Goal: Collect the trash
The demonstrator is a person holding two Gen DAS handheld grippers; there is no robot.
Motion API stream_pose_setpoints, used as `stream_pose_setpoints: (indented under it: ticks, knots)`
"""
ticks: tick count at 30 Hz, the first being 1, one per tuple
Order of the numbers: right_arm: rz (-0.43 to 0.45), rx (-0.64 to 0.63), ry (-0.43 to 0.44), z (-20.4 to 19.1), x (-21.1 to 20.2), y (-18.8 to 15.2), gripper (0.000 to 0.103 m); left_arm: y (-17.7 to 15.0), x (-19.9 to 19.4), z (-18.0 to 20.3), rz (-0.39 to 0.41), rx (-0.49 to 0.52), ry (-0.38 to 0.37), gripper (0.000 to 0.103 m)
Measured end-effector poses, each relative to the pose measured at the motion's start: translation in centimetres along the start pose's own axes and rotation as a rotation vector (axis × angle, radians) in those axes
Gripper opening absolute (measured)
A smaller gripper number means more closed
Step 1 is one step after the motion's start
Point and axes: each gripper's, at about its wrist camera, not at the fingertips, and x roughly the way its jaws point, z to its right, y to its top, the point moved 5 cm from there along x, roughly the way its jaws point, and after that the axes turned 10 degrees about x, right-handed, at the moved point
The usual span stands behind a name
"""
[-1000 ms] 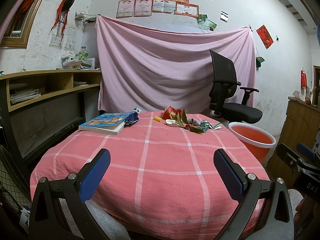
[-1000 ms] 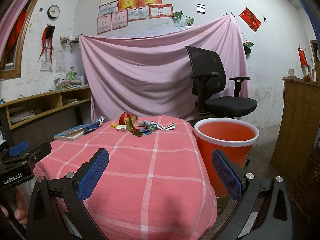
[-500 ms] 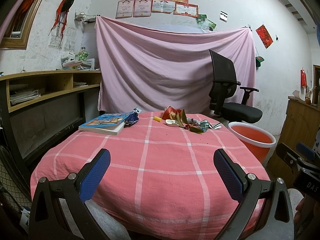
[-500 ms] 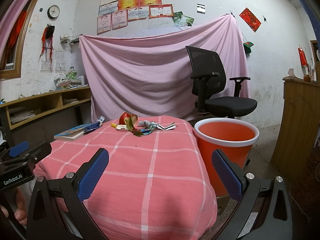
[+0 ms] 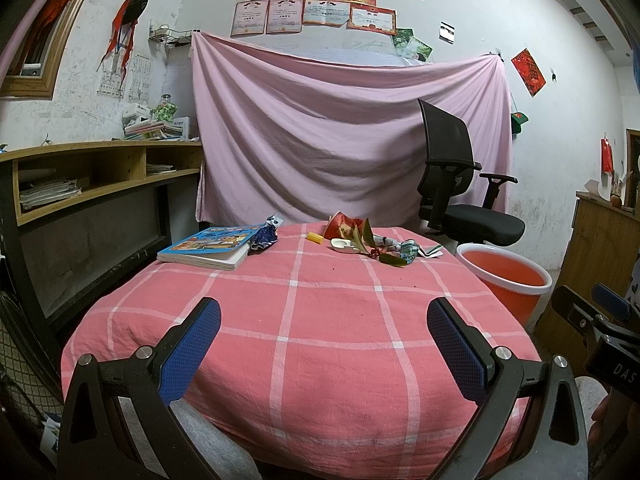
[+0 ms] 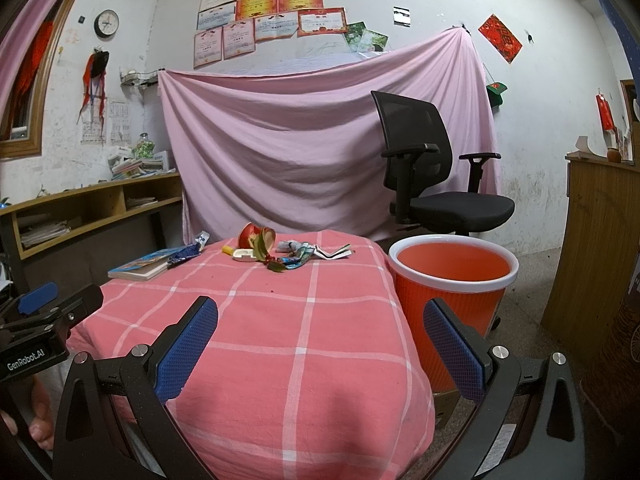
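Note:
A pile of trash (image 5: 370, 242) lies at the far side of the pink checked table (image 5: 304, 320): a red cup, green leaves, a white piece, crumpled wrappers and a small yellow piece (image 5: 315, 237). The same pile shows in the right wrist view (image 6: 280, 254). An orange bucket (image 6: 452, 280) with a white rim stands on the floor to the right of the table; it also shows in the left wrist view (image 5: 504, 280). My left gripper (image 5: 324, 344) is open and empty over the table's near edge. My right gripper (image 6: 320, 340) is open and empty over the near right corner.
A book (image 5: 208, 246) with a blue wrapper (image 5: 264, 236) on its corner lies at the table's far left. A black office chair (image 6: 432, 176) stands behind the bucket. Wooden shelves (image 5: 80, 176) run along the left wall; a wooden cabinet (image 6: 592, 240) stands at the right.

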Motion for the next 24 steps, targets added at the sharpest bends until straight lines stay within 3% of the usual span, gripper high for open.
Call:
stream_pose_setpoints:
  ticks: [24]
  knots:
    - [0.000,0.003,-0.003,0.19,-0.07,0.21,0.103,0.01,0.01,-0.03,0.001,0.000,0.002,0.101]
